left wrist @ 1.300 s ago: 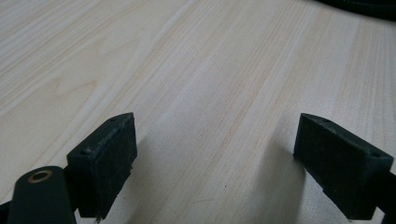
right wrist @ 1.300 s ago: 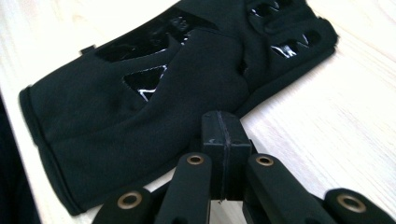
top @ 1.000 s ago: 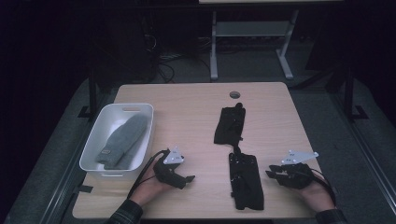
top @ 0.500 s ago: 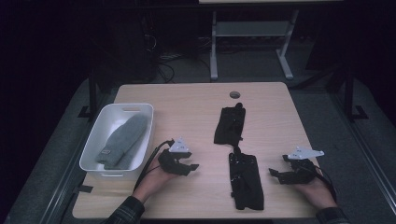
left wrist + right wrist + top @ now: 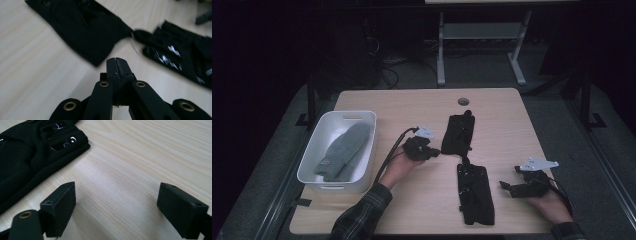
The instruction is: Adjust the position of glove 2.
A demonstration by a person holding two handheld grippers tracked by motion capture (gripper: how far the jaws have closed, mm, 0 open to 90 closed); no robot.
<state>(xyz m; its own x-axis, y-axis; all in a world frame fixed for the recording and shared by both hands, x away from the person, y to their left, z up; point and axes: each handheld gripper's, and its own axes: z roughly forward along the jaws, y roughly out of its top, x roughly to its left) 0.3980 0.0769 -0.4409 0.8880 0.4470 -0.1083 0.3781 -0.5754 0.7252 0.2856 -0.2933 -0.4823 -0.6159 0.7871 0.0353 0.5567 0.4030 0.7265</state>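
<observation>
At about nine o'clock on the table [image 5: 512,120] sits a white bin [image 5: 314,170]. Two grey socks [image 5: 343,151] lie inside it.

Next comes the left gripper [image 5: 427,152], near the middle of the table. Its jaws have just been closing, and in the left gripper view they are pressed tight together with nothing between them. The left gripper [image 5: 117,65] hangs just over bare wood. The jaws touch no cloth. The person's left hand [image 5: 399,167] holds it, with a checked sleeve [image 5: 359,215] behind.

Just to the right, at about three o'clock from the left gripper, lies a black glove [image 5: 458,132]. In the left gripper view this black glove [image 5: 85,27] sits at about eleven o'clock from the jaws, close but apart.

A second black glove [image 5: 474,192] lies nearer the person, at about six o'clock on the table. Its tip just meets the first one. It has small shiny spots on it.

Last is the right gripper [image 5: 512,189], at about four o'clock on the table, near the second glove but not touching it. Its jaws are wide open, and they have just been opening. In the right gripper view only bare table lies between them, with the second glove [image 5: 37,147] at about ten o'clock. The right gripper [image 5: 117,202] holds nothing.
</observation>
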